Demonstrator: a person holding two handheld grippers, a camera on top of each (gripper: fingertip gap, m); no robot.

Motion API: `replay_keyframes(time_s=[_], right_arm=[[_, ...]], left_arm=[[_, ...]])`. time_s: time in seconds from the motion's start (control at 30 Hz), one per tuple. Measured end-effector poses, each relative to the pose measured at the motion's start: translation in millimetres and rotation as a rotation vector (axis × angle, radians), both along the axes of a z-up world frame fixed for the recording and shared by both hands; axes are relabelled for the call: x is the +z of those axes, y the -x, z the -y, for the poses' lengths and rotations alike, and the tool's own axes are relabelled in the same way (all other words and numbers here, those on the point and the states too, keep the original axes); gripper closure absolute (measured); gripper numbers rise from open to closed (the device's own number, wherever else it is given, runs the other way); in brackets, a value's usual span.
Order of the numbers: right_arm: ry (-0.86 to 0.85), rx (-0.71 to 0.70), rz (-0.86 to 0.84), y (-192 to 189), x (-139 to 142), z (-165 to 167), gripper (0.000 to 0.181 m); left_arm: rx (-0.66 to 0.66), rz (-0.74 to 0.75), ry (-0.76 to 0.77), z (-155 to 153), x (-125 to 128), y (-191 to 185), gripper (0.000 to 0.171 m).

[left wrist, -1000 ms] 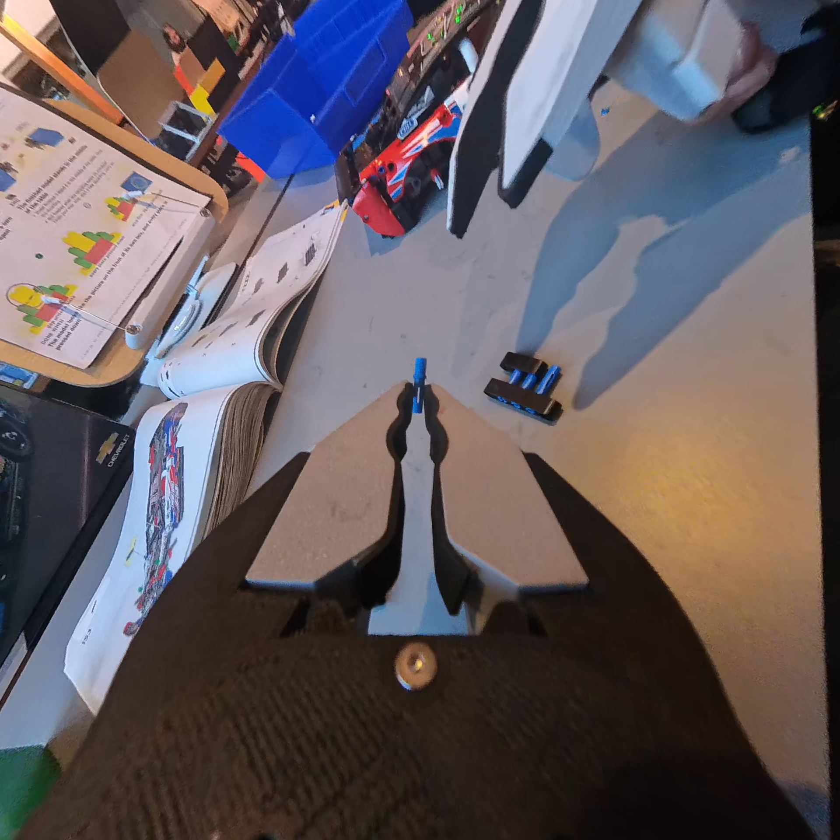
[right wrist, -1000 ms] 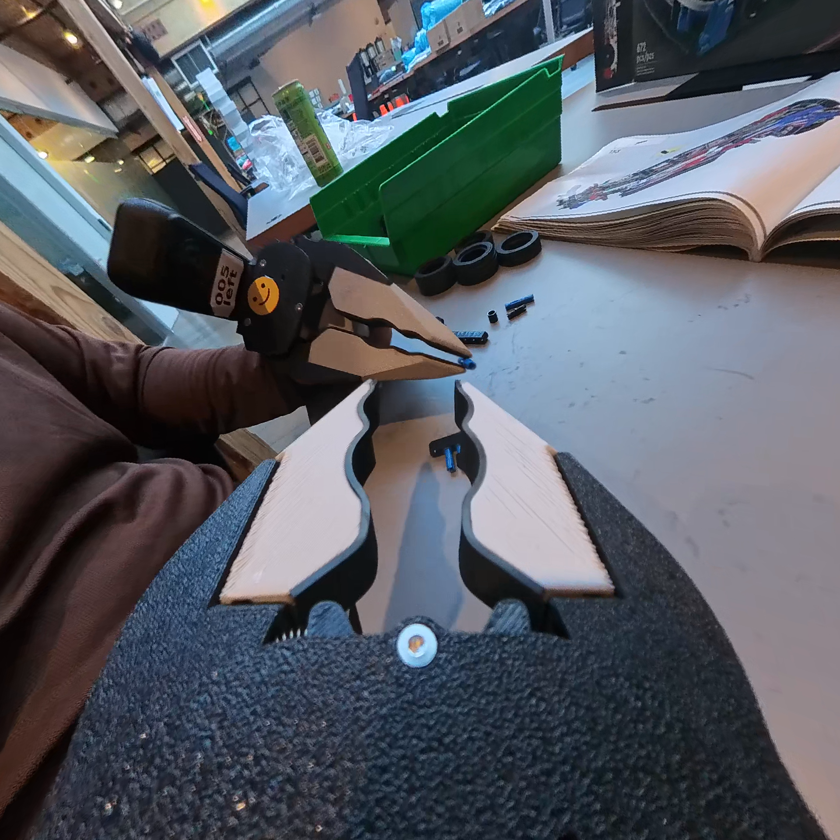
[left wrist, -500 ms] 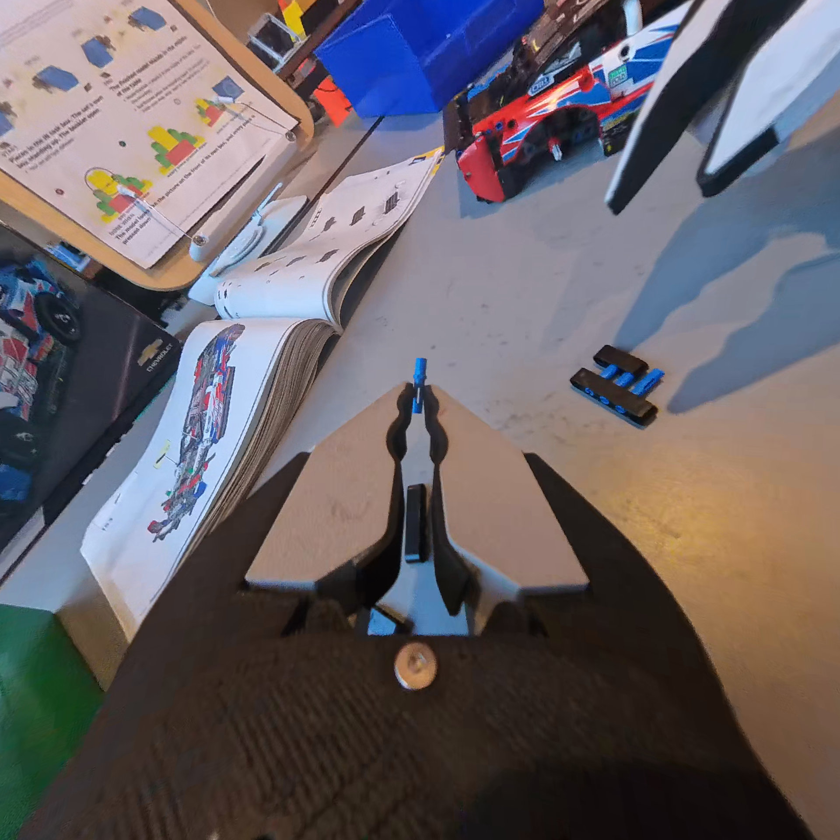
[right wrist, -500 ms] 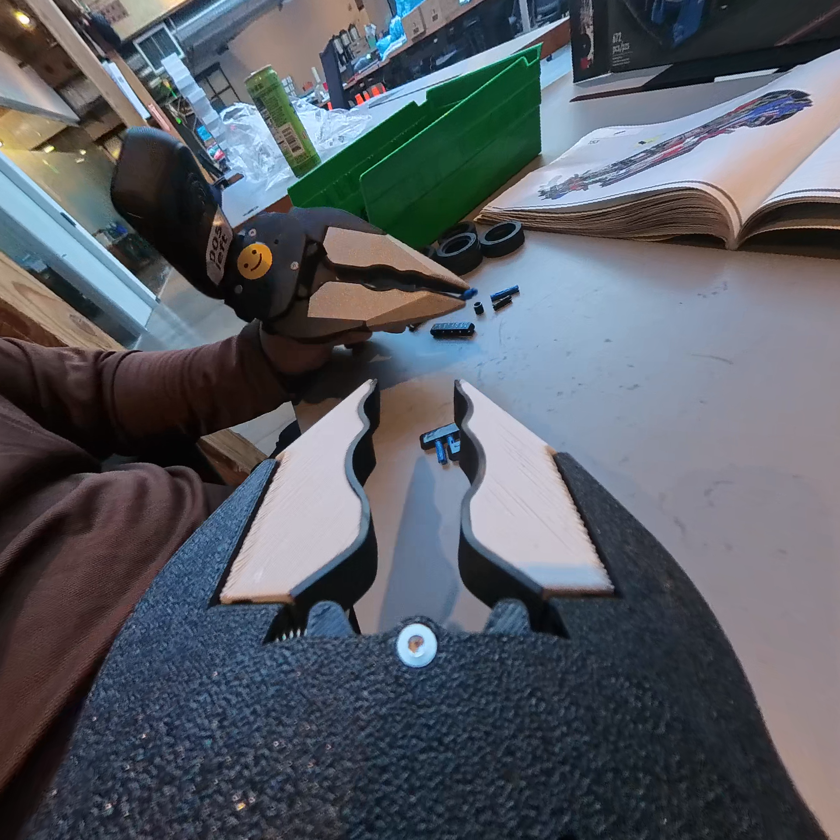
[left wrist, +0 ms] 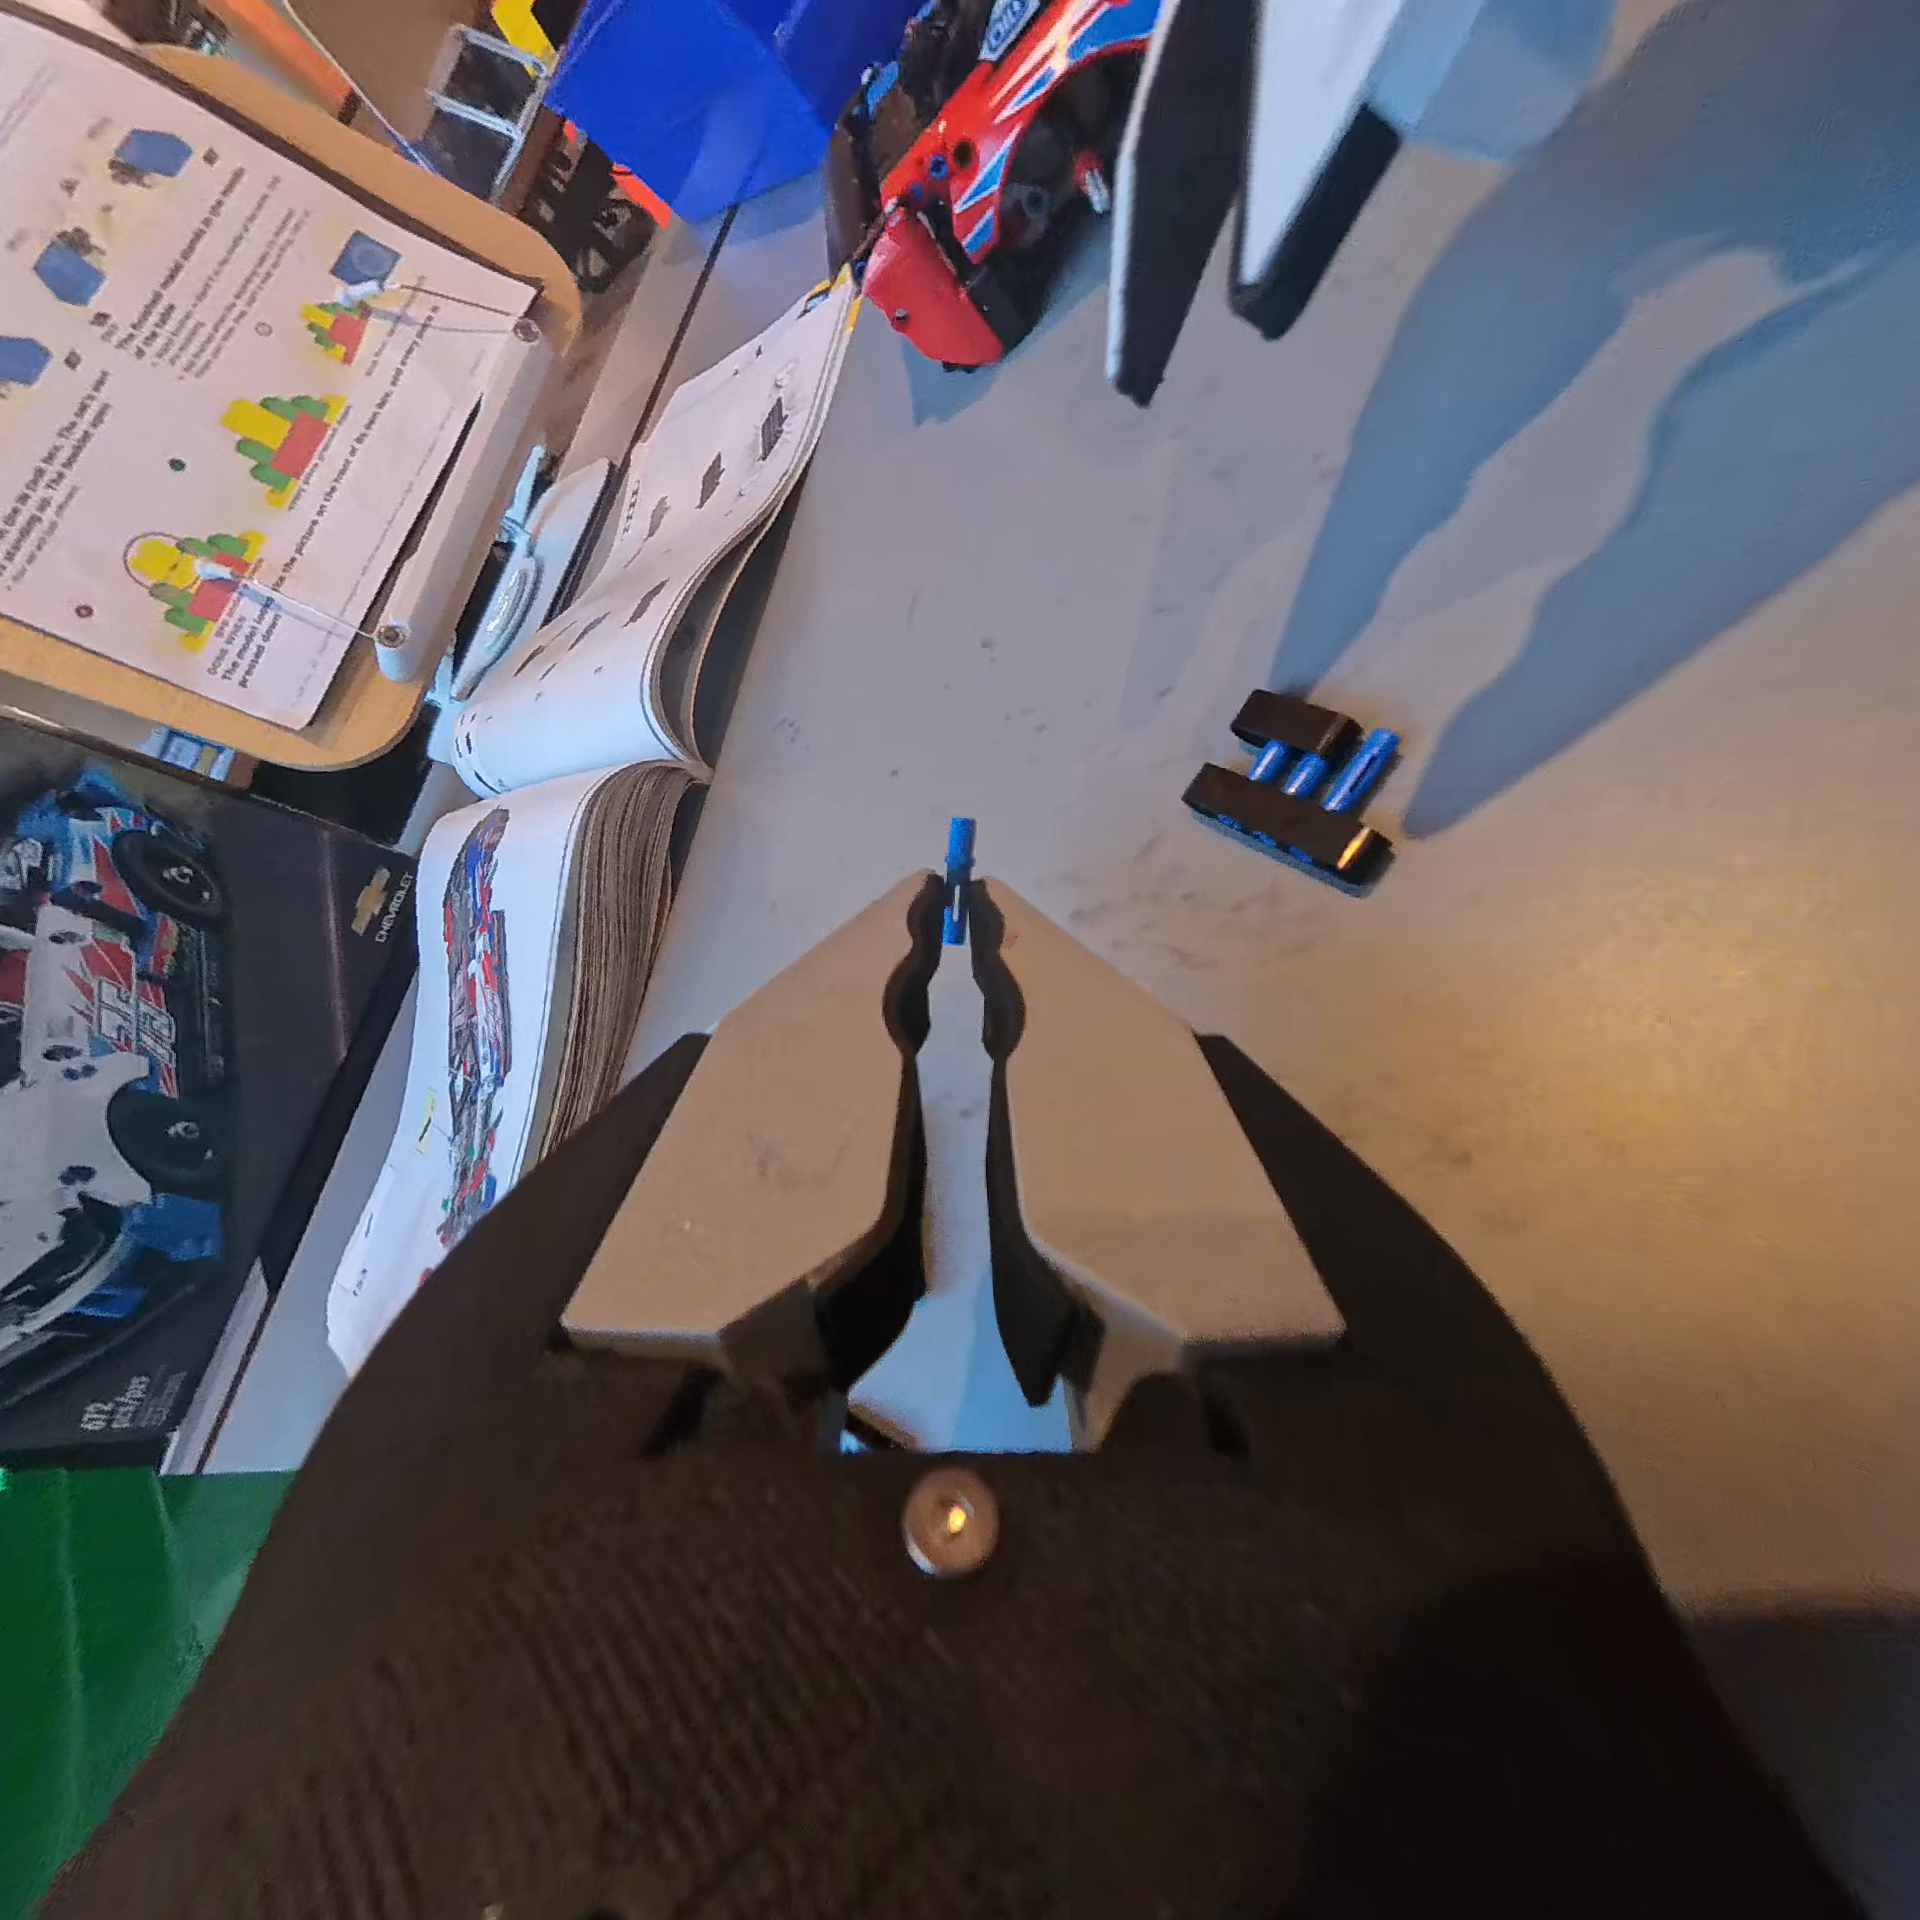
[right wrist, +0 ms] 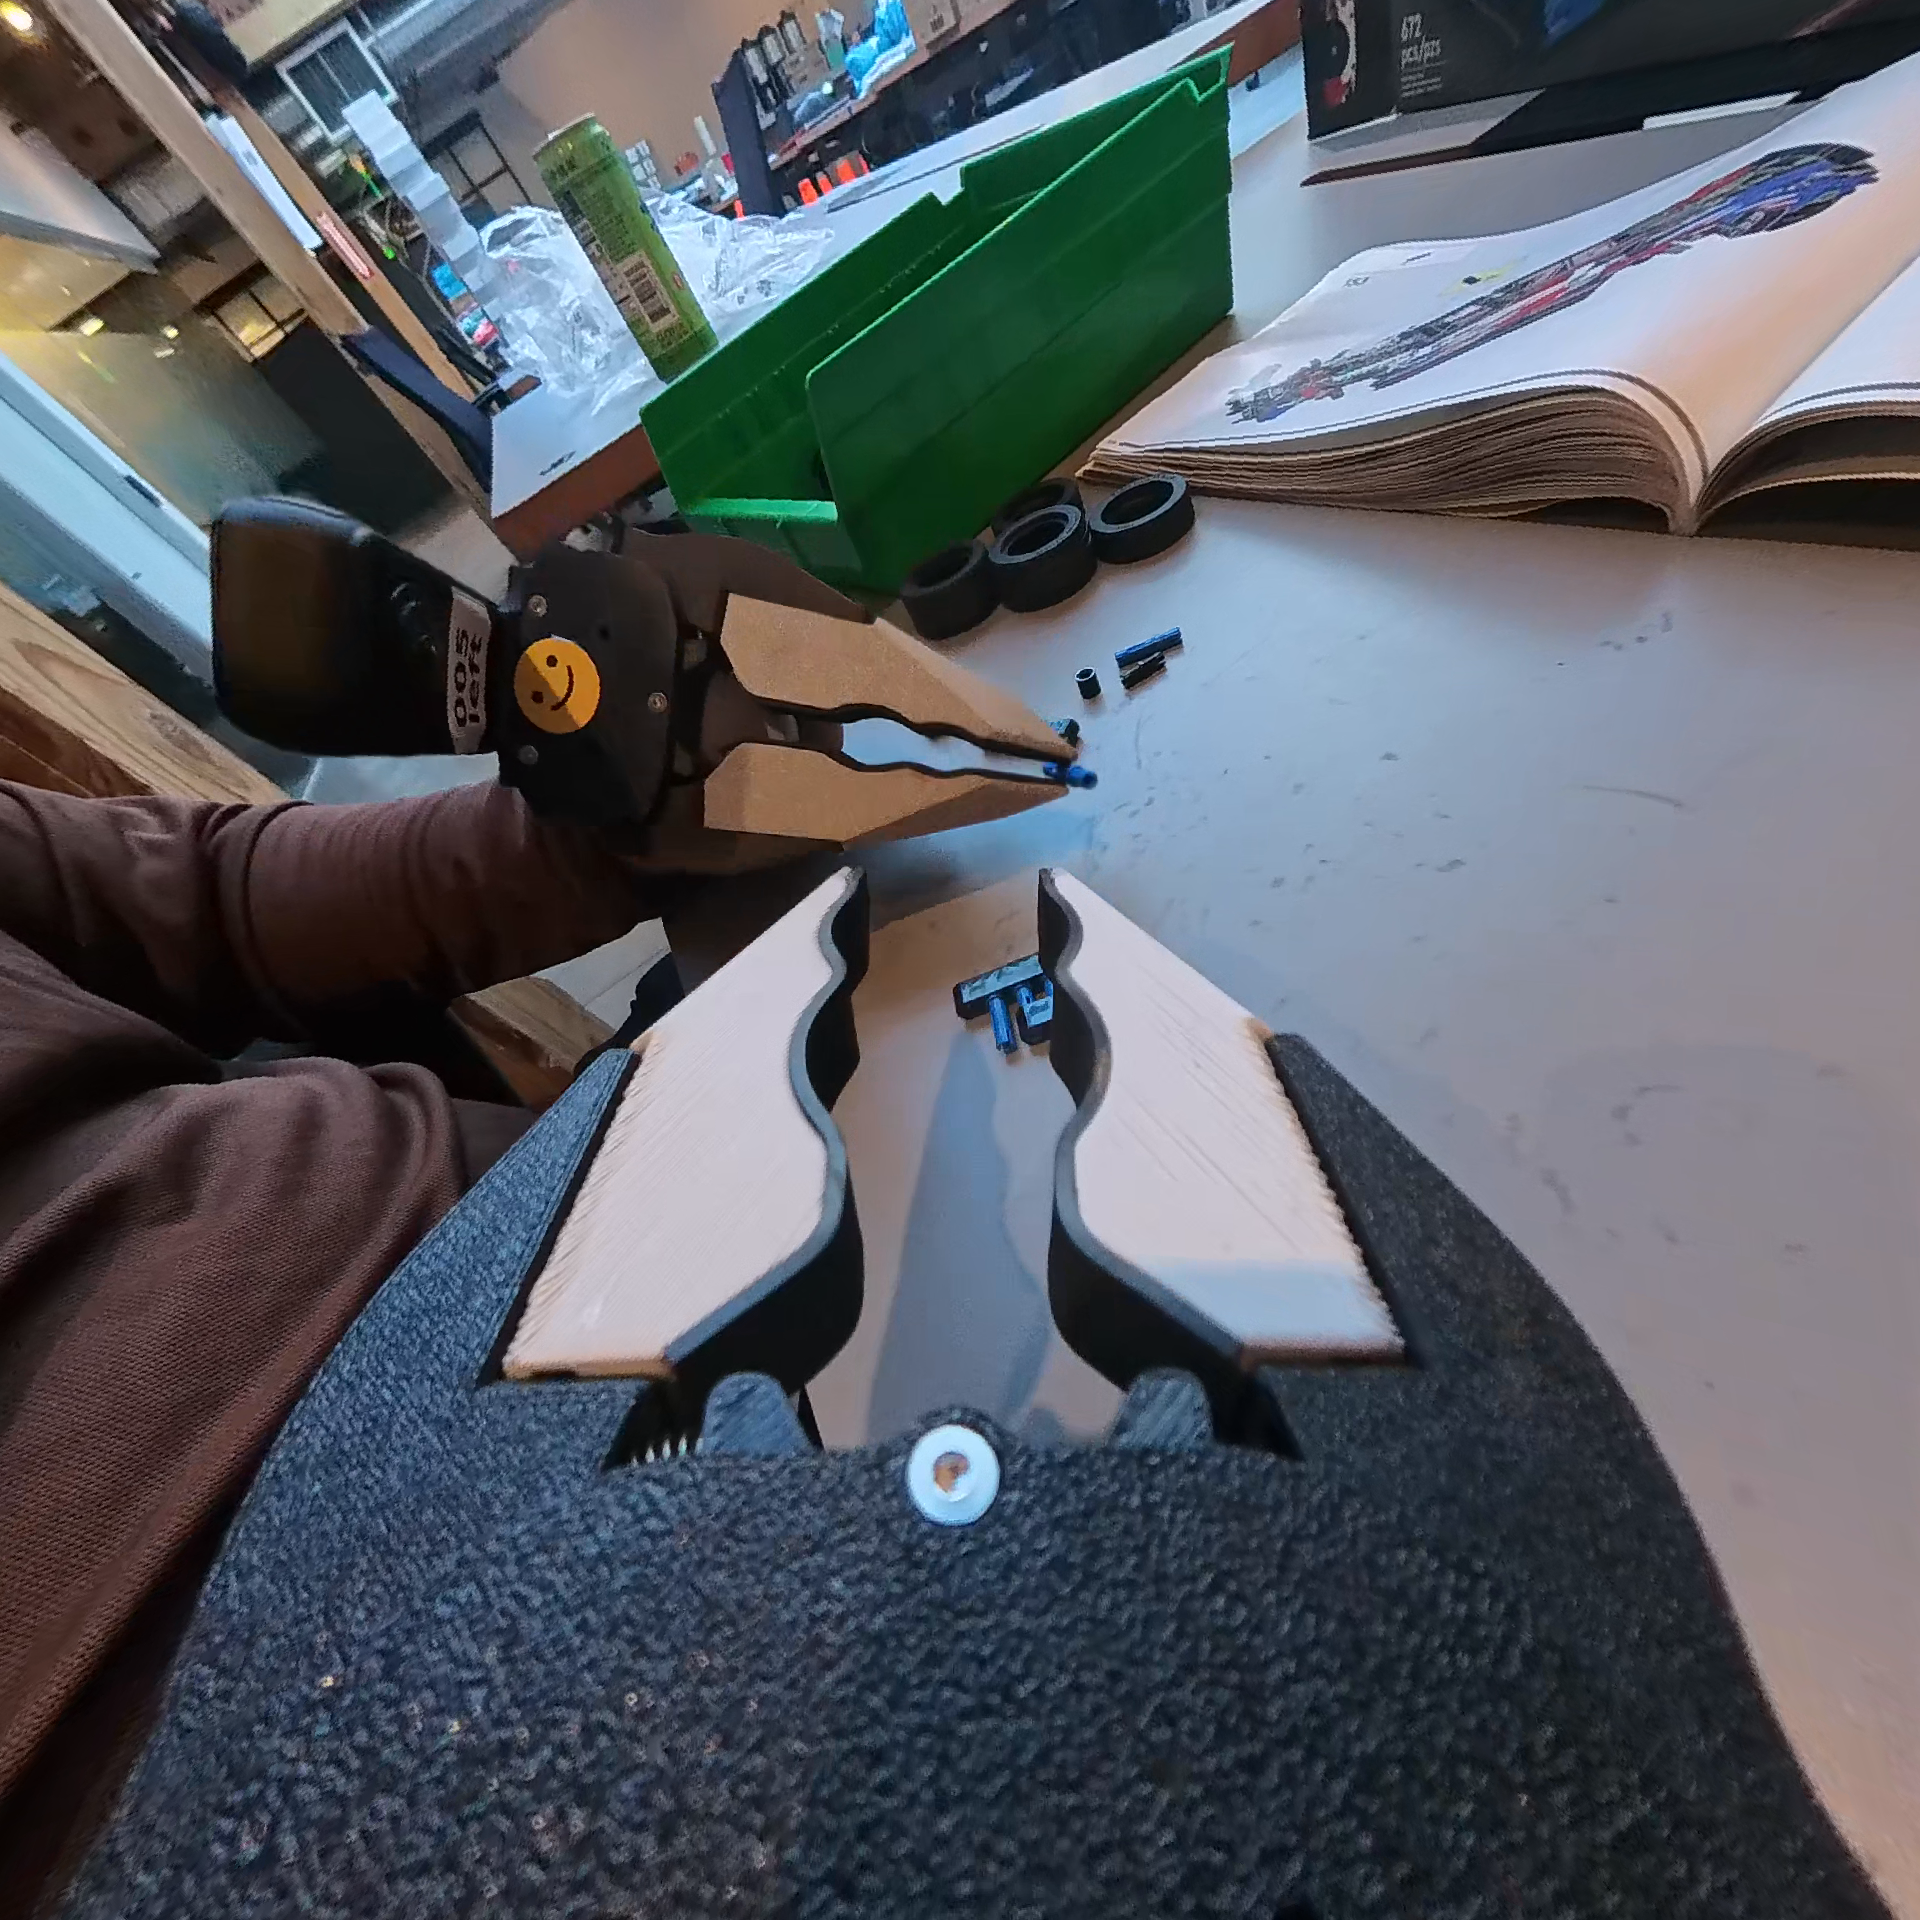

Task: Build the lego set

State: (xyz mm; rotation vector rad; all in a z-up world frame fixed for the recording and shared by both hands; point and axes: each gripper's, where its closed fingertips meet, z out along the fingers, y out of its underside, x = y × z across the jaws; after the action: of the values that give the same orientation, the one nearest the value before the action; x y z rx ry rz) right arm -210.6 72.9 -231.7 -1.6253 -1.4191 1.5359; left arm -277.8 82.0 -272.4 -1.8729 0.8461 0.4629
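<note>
On the grey table (left wrist: pixel 1039 582), with the open instruction book (right wrist: pixel 1558 343) as our landmark, we've got the green bin (right wrist: pixel 966 343) just off the book's left end in the right wrist view, three black tyres (right wrist: pixel 1044 540) bunched in front of the bin's corner, right by the book's page edges. At the book's other end, the left wrist view shows the red race car model (left wrist: pixel 966 208), already partly built. Our left gripper (left wrist: pixel 958 883) has its fingers pinched tight on a little blue pin (left wrist: pixel 959 868) that pokes out past the tips, held above the table on the near side of the book. Our right gripper (right wrist: pixel 951 883) is spread wide and empty, hovering over the small black-and-blue assembly (left wrist: pixel 1294 790), which sits on the table well out from the book. A few loose pins (right wrist: pixel 1143 655) lie between that and the tyres.
</note>
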Motion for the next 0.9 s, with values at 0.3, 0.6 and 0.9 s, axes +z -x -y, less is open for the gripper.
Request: replay_keyframes(time_s=[0.3,0.6,0.9], right_arm=[[0.002,0.022,0.039,2.3,-6.1,3.1,0.148],[-0.011,0.021,0.044,2.3,-6.9,4.2,0.148],[0.0,0.018,0.045,2.6,-7.1,2.9,0.148]], left_arm=[[-0.03,-0.04,-0.008,0.6,-1.0,-5.7,0.17],[-0.054,-0.085,-0.012,1.9,-3.2,-10.1,0.17],[-0.054,-0.093,-0.015,1.8,-3.2,-10.5,0.17]])
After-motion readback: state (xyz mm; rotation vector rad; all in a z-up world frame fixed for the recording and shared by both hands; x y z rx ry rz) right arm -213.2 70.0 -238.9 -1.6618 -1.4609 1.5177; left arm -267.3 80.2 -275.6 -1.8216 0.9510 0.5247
